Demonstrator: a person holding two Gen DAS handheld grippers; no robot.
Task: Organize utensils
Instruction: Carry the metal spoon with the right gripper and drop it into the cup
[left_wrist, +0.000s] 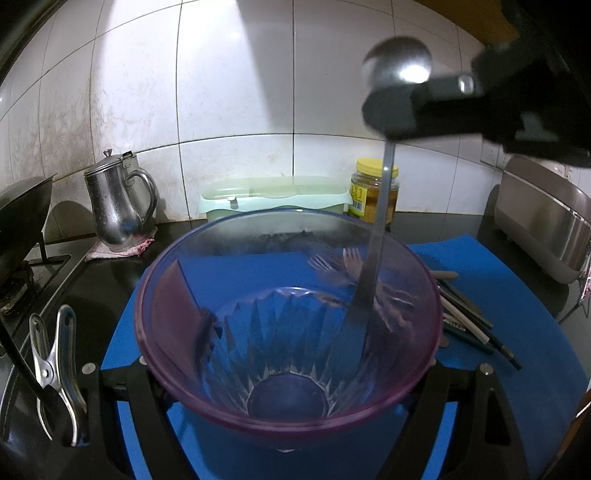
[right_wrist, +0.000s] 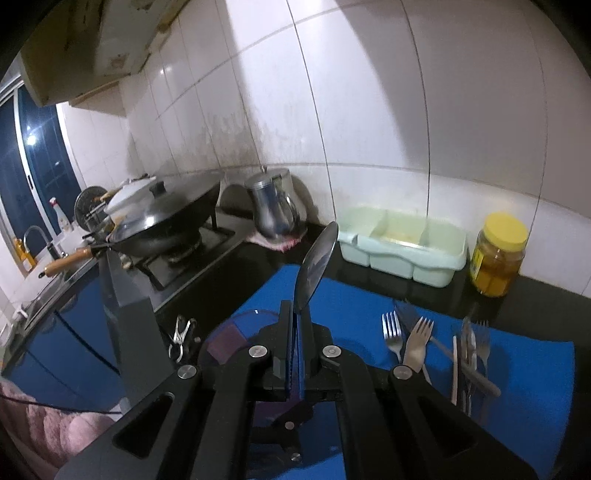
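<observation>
1. Left wrist view: the left gripper (left_wrist: 288, 373) has its jaws spread round the purple glass cup (left_wrist: 288, 325) and clamped on its sides, keeping the mouth tipped toward the camera, to my eye so it can take cutlery. The spoon (left_wrist: 373, 258) hangs handle-down, its tip already past the rim inside the cup, bowl end up top. More utensils (left_wrist: 465, 314) lie on the blue mat (left_wrist: 517, 295) just beside the cup.

2. Right wrist view: the right gripper (right_wrist: 295, 354) is pinched shut on the spoon's (right_wrist: 317, 266) handle just below the bowl, which probably leaves the long end free to drop in. Forks (right_wrist: 417, 339) wait on the mat at right; the green caddy (right_wrist: 402, 243) stands behind.
</observation>
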